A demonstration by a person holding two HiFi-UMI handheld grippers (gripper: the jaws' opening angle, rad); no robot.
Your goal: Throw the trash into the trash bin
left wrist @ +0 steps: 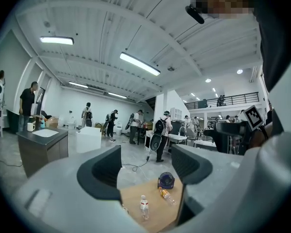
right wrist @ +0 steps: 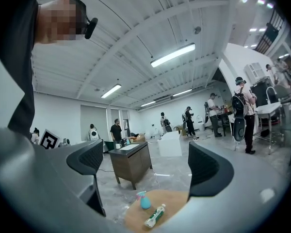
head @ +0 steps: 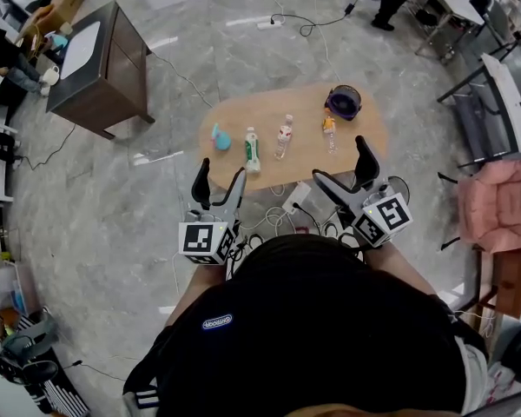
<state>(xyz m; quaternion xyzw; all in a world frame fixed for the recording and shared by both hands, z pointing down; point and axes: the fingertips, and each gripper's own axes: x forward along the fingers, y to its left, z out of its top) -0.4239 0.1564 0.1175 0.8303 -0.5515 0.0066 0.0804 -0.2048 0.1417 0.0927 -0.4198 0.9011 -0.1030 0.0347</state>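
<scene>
Holding plastic bottles [head: 284, 135]: oval (wooden) table [head: 306, 104].

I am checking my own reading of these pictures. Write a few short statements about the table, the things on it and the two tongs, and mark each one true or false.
1. The left tongs and the right tongs are both open, with nothing between them. True.
2. The dark round bin stands on the floor. False: it stands on the wooden table, at its far right end in the head view.
3. The blue spray bottle is the leftmost thing on the table. True.
4. The green-labelled bottle is already inside the bin. False: it is on the table, next to the spray bottle.
</scene>
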